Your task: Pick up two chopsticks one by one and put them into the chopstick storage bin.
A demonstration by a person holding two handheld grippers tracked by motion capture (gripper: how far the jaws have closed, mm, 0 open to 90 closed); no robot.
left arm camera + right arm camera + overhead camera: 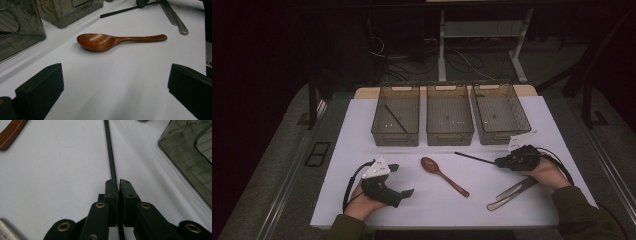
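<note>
A thin black chopstick (474, 158) (110, 150) lies on the white table (362, 150), and my right gripper (498, 161) (118, 182) is shut on its near end, low over the surface. A brown wooden spoon (444, 175) (112, 41) rests in the middle of the table, bowl toward the bins. My left gripper (402, 180) (115, 95) stands open at the front left with nothing between its jaws, pointing at the spoon from a short way off. A second black chopstick (396, 119) lies slanted inside the left bin (394, 136).
Three smoky transparent bins stand in a row at the back; the middle bin (449, 136) and right bin (499, 136) hold nothing I can make out. Metal utensils (512, 192) (175, 17) lie under the right hand near the front edge. Dark floor surrounds the table.
</note>
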